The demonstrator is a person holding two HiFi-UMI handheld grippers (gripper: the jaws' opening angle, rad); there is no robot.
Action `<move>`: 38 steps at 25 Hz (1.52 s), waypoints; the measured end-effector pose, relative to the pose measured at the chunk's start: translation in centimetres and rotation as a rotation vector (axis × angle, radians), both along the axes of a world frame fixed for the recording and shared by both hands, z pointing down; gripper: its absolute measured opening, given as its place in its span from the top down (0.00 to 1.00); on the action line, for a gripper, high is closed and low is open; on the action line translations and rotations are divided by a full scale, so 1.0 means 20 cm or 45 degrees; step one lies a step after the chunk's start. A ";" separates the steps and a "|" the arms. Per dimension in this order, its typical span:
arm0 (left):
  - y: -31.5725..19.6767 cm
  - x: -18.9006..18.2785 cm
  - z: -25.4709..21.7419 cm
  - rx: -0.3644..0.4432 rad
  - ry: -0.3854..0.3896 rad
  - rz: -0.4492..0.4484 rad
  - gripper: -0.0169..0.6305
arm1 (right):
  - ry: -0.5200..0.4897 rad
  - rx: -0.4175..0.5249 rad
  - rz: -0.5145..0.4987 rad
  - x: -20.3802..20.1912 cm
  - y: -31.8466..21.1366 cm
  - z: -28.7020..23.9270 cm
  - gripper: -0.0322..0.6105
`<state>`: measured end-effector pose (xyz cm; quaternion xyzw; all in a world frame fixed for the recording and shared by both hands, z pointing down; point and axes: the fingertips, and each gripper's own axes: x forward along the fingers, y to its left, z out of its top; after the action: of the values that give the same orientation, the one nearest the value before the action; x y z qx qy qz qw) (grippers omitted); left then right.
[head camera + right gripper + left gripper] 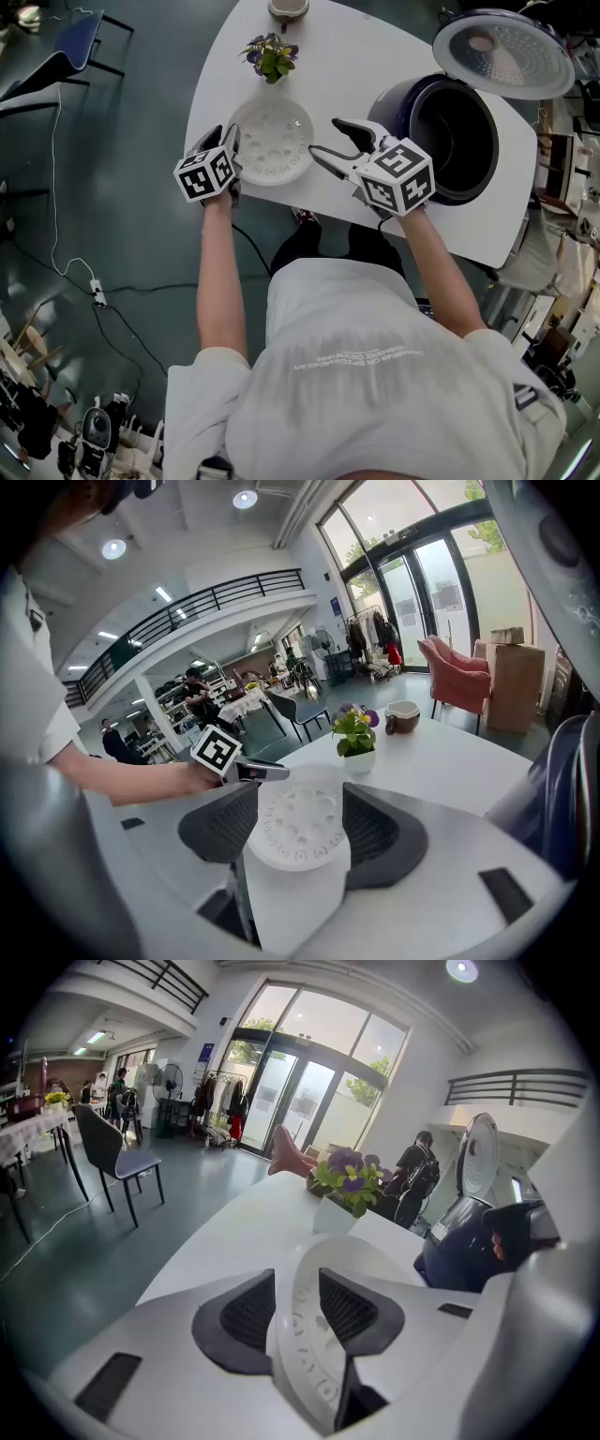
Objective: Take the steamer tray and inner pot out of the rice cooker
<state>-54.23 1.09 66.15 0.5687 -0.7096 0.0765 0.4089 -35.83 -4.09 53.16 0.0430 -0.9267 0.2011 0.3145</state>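
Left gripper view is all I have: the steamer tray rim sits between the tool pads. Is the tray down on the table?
Observer: Yes. The head view shows the steamer tray lying flat on the white table, left of the rice cooker.
Operator: Right tool?
Observer: The right tool is open and empty, between the tray and the cooker.
Operator: Anything past the flowers?
Observer: A brown mug stands near the table's far edge, beyond the flower pot.

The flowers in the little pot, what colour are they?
Purple. The flowers show best in the left gripper view.
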 end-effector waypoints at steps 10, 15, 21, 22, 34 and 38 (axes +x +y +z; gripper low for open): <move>0.01 -0.05 -0.32 0.138 -0.192 -0.010 0.72 | -0.089 0.071 0.010 0.04 -0.01 -0.15 0.49; -0.04 0.02 -0.58 0.248 -0.256 0.032 0.72 | -0.170 0.157 0.009 0.10 -0.04 -0.32 0.49; -0.20 0.07 -0.96 0.417 -0.359 0.090 0.73 | -0.330 0.246 0.117 0.20 -0.19 -0.61 0.51; -0.22 0.10 -1.01 0.441 -0.371 0.107 0.73 | -0.342 0.269 0.137 0.23 -0.22 -0.64 0.52; -0.60 0.64 -1.39 0.625 -0.385 0.460 0.73 | -0.353 0.423 0.468 0.78 -0.55 -0.84 0.52; -0.71 0.88 -1.43 0.642 -0.354 0.595 0.74 | -0.331 0.438 0.589 1.02 -0.63 -0.86 0.52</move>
<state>-36.57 -13.17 37.64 0.7824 -0.6060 0.0669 0.1271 -15.45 -16.77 35.88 0.2792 -0.9452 0.1116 0.1275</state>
